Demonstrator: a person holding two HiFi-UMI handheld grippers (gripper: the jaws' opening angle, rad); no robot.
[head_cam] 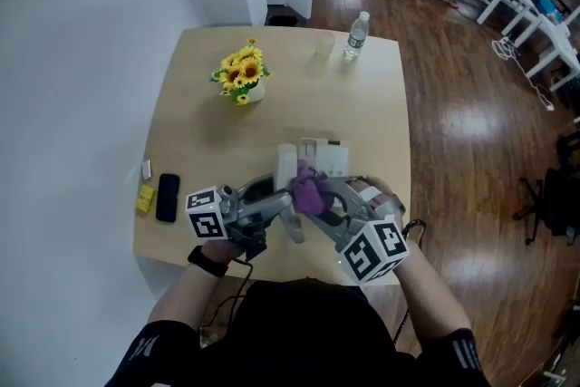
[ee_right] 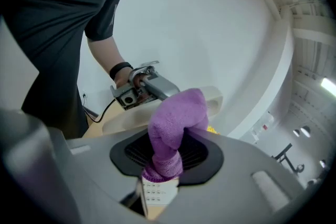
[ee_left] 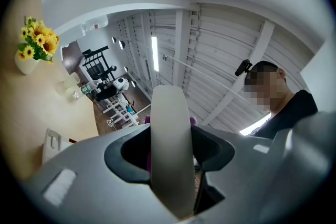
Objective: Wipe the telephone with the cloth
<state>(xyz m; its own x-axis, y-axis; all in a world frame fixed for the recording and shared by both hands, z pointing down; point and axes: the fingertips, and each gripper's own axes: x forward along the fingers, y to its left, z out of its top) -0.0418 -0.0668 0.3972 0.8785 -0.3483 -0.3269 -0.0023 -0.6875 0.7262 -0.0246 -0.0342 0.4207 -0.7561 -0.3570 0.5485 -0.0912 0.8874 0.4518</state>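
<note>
My left gripper (head_cam: pixel 286 206) is shut on the white telephone handset (ee_left: pixel 169 149), which stands between its jaws and is lifted off the telephone base (head_cam: pixel 324 157). My right gripper (head_cam: pixel 314 198) is shut on a purple cloth (ee_right: pixel 171 126), bunched up between its jaws. In the head view both grippers meet over the table's near edge, with the cloth (head_cam: pixel 308 193) pressed against the handset (head_cam: pixel 287 166). In the right gripper view, the handset (ee_right: pixel 210 98) lies just behind the cloth, next to the left gripper (ee_right: pixel 143 86) held by a hand. Purple cloth (ee_left: pixel 193 121) peeks out behind the handset in the left gripper view.
On the wooden table (head_cam: pixel 208 131), a vase of yellow flowers (head_cam: pixel 242 75) stands at the far left and a water bottle (head_cam: pixel 357 33) with a clear glass (head_cam: pixel 322 46) at the far edge. A black smartphone (head_cam: pixel 167 197) and a yellow item (head_cam: pixel 145 198) lie near the left edge.
</note>
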